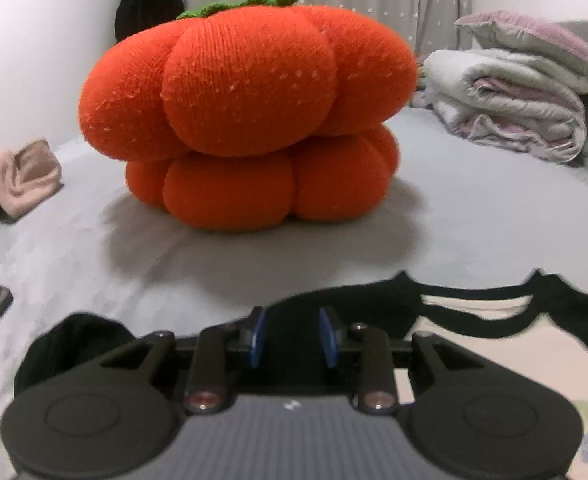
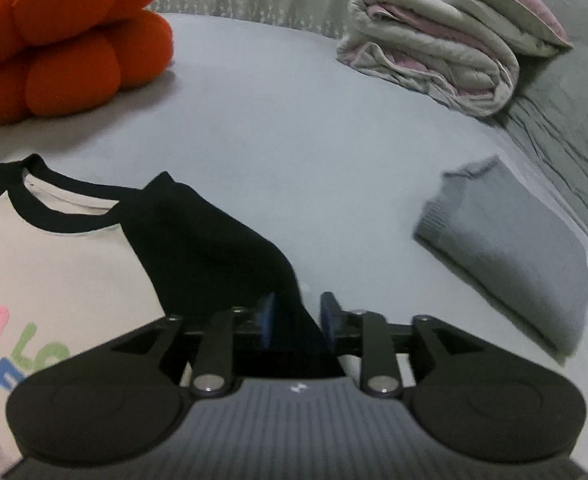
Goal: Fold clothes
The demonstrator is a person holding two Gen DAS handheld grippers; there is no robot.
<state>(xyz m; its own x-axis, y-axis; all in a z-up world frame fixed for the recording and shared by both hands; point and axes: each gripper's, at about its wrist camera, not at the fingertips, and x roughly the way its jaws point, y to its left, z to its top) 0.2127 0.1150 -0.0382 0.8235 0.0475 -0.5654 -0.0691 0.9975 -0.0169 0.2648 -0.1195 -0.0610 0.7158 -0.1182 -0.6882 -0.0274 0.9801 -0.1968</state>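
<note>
**Shirt flat, both sleeves between parted pads**

Your cream shirt (image 2: 54,264) with black sleeves lies flat on the grey bed (image 2: 294,120). Your right gripper (image 2: 297,320) stands spread, the black sleeve (image 2: 214,240) between its pads, unpinched. Your left gripper (image 1: 293,336) is likewise spread over black cloth. The orange pumpkin cushion (image 1: 246,112) sits at twelve o'clock, the folded grey garment (image 2: 506,256) at two.

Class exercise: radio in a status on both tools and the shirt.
Left tool open, right tool open, each over a black sleeve. Raglan shirt flat, unfolded. Pumpkin cushion beyond collar.
</note>
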